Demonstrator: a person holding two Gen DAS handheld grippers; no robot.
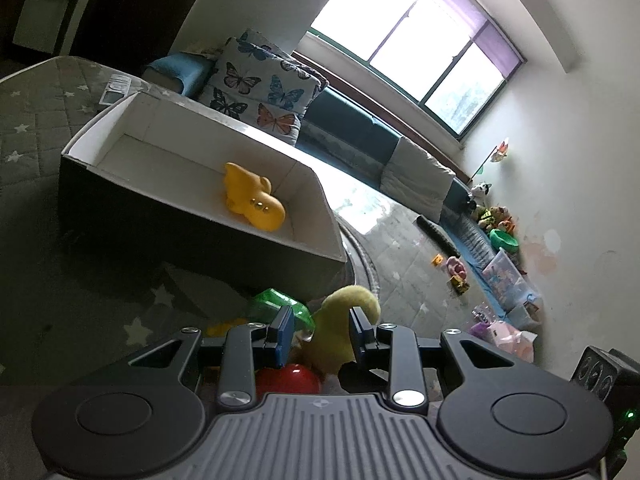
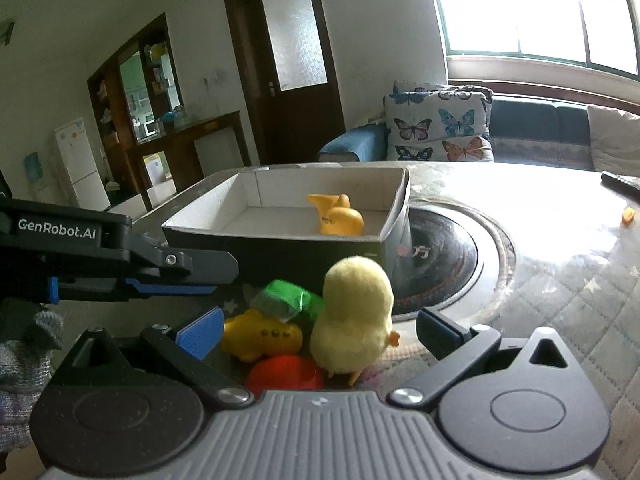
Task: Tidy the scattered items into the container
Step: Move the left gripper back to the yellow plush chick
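Four loose toys lay bunched on the counter (image 2: 560, 280) against the near wall of the box (image 2: 280, 236), presumably the scattered items waiting to go in. Going left to right in the right wrist view, the left gripper (image 2: 172, 280) reached in level from the left edge, its jaws partly apart with nothing visibly between them; its own camera showed the pads either side of the plush, not pressing. Below it a yellow rubber toy (image 2: 260, 338) lay on its side, a green piece (image 2: 292, 300) leaning behind it and a red ball (image 2: 284, 372) nearest the camera. Beside these a plush chick (image 2: 356, 320) stood upright, its beak turned toward the right edge. The right gripper (image 2: 320, 340) had its jaws spread wide around the whole bunch, gripping nothing, probably lined up to take the chick since that stood tallest and clear. Inside the box one yellow duck (image 2: 336, 216) already rested near the right-hand wall, so the tidying looked barely begun. A round burner plate (image 2: 448, 264) sat in the counter just right of the box.
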